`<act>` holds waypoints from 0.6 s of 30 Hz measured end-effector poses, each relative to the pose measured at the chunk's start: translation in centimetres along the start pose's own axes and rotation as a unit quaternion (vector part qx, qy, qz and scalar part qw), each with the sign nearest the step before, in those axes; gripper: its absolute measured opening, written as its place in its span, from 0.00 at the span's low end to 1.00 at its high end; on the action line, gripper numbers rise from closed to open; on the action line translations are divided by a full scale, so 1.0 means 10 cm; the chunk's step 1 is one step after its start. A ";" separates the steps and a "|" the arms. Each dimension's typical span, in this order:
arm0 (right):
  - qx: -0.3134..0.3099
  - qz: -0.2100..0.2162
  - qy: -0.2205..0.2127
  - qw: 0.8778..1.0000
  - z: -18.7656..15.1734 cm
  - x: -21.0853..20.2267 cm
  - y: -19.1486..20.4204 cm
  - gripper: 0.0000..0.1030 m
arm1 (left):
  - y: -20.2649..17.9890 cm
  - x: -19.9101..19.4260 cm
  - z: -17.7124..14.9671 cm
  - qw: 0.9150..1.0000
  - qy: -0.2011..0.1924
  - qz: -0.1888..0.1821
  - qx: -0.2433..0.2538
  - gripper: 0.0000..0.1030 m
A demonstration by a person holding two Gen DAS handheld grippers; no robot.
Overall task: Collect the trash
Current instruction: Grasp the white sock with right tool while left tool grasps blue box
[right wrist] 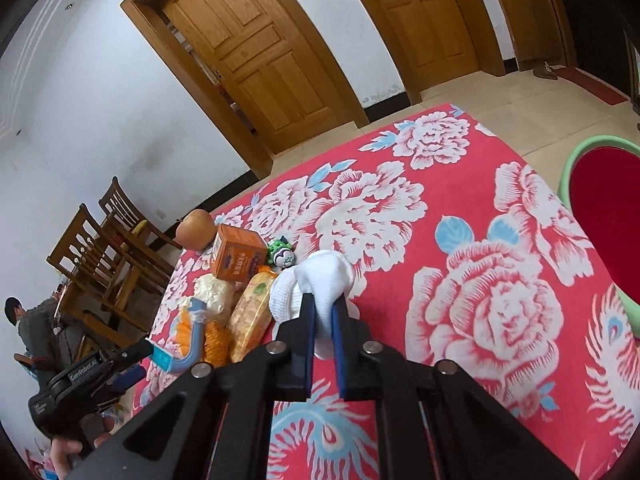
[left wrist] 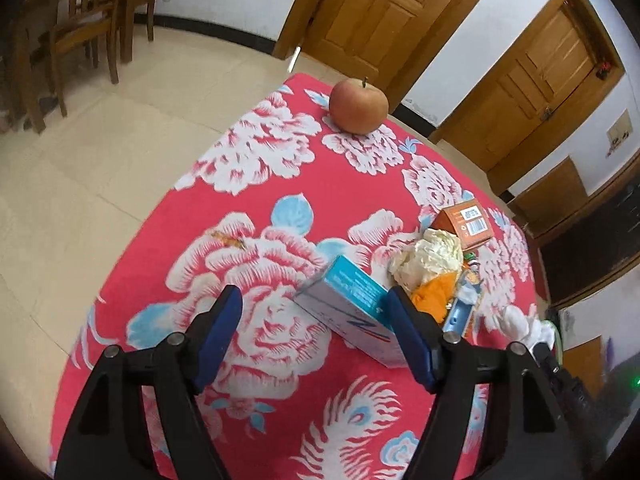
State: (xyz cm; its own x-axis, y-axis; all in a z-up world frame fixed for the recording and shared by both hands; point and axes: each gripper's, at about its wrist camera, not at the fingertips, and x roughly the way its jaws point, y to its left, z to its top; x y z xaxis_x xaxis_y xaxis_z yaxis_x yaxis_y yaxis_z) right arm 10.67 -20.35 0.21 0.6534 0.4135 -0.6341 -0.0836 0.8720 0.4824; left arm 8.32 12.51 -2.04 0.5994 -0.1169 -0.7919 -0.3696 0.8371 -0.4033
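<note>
On the red cloth (right wrist: 460, 184), the right gripper (right wrist: 322, 316) is clenched on a white tissue (right wrist: 324, 276) — good, but the hold is only at its lower edge, so lift it slowly and carry it to the green bin (right wrist: 568, 164) at the table's right. The left gripper (left wrist: 314, 312) stands released, the blue box (left wrist: 352, 300) between its jaws but not pressed — centre it before closing.

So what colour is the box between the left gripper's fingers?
Light blue and white box, clearest in the left wrist view.
</note>
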 end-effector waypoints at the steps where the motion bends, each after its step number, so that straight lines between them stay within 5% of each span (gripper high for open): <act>1: 0.001 0.000 -0.001 1.000 -0.01 -0.03 0.00 0.09 | -0.02 0.01 0.00 1.000 0.004 -0.004 -0.001 0.72; 13: 0.009 0.003 -0.017 1.000 -0.09 -0.28 -0.12 0.09 | -0.36 0.30 0.02 1.000 0.027 0.007 0.010 0.70; 18: 0.015 0.000 -0.017 1.000 -0.08 -0.30 -0.19 0.09 | -0.41 0.29 -0.12 0.998 0.027 -0.019 0.045 0.47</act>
State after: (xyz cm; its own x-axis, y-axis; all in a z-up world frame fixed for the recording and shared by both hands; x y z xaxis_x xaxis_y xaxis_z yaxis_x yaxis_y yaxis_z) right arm 8.23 -23.03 0.74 0.6793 0.4044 -0.6124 -0.0626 0.8633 0.5007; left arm 10.72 8.08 -3.22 0.5714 -0.1754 -0.8017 -0.2805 0.8763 -0.3917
